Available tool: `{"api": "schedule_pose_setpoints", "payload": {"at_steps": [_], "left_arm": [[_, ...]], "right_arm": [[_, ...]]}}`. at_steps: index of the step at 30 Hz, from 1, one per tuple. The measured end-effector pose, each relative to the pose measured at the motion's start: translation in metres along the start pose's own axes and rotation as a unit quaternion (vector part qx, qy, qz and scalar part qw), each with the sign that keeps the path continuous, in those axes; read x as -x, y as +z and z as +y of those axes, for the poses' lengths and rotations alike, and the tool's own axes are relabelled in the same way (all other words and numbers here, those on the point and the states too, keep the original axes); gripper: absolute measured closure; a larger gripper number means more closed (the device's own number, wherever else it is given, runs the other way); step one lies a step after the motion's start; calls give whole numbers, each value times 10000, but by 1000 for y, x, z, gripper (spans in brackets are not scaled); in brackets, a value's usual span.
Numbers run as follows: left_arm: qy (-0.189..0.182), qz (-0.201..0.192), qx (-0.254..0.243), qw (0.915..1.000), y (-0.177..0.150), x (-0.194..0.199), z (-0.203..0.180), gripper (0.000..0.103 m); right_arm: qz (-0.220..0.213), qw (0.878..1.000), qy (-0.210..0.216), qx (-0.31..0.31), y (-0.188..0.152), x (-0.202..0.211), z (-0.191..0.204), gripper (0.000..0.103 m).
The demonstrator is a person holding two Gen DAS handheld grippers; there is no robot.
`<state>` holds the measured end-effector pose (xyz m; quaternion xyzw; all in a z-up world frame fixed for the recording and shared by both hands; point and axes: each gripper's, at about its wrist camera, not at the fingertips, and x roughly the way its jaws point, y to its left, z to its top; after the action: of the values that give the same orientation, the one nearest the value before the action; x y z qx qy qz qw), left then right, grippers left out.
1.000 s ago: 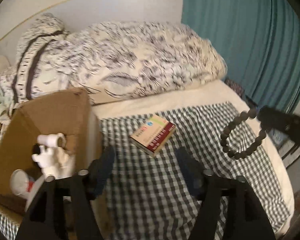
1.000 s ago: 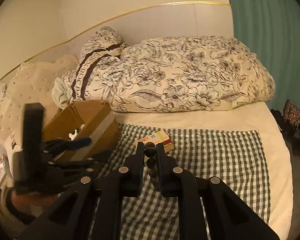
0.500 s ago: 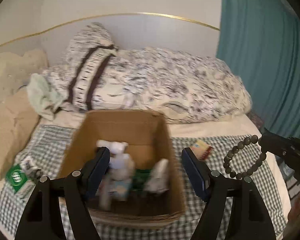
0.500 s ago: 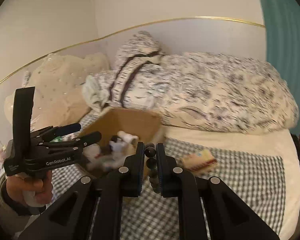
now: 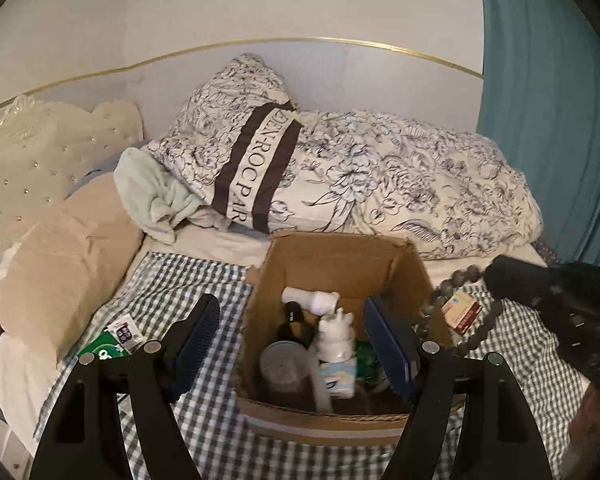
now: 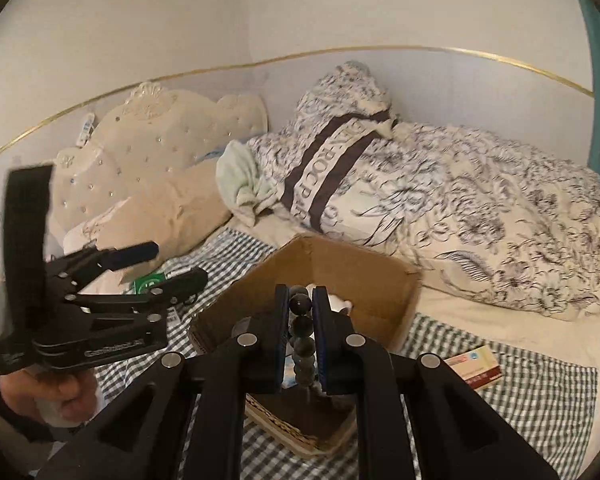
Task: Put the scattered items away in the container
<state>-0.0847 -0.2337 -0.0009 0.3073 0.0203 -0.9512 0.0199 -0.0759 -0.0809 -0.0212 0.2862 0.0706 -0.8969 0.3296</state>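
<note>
Bedroom, checked blanket (image 5: pixel 204 280) spread on the bed. Bead bracelet (image 6: pixel 302 336) is clamped in the right gripper (image 6: pixel 301 334) over the cardboard box (image 6: pixel 384 280), hanging floppy (prob light, slippery; best pinched across the beads). Left gripper (image 5: pixel 288 344) is held apart, empty, nr box's left edge.

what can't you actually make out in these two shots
- Cardboard box contents, right wrist view: mostly hidden behind the right gripper and its bead bracelet.
- Bracelet's lower loop, left wrist view: cut off behind the left gripper's finger.
- Green packet, left wrist view: print too small, partly covered.
- Small box's label: too small to read.
</note>
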Motion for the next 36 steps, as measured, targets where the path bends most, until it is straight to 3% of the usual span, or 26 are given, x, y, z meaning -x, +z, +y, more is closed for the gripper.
{"api": "schedule_pose_setpoints", "payload": {"at_steps": [8, 10, 11, 12, 20, 24, 36], "left_arm": [[61, 202, 48, 9998, -5, -20, 6, 23], [76, 262, 60, 9996, -5, -26, 5, 23], [84, 278, 62, 9996, -6, -28, 5, 22], [129, 303, 69, 9994, -6, -32, 5, 22], [40, 434, 104, 9990, -10, -46, -10, 19], [-66, 419, 72, 9991, -11, -48, -26, 17], [-622, 316, -247, 9973, -6, -43, -113, 9]], "right_arm": [[460, 9988, 101, 97, -13, -51, 7, 90], [482, 9987, 126, 92, -15, -57, 5, 75], [477, 9988, 121, 79, -16, -59, 3, 54], [435, 9990, 79, 48, -17, -59, 1, 43], [4, 9988, 64, -480, -15, -41, -32, 24], [-104, 9981, -16, -611, -16, -29, -48, 19], [-324, 9903, -876, -1027, -50, 43, -115, 9]]}}
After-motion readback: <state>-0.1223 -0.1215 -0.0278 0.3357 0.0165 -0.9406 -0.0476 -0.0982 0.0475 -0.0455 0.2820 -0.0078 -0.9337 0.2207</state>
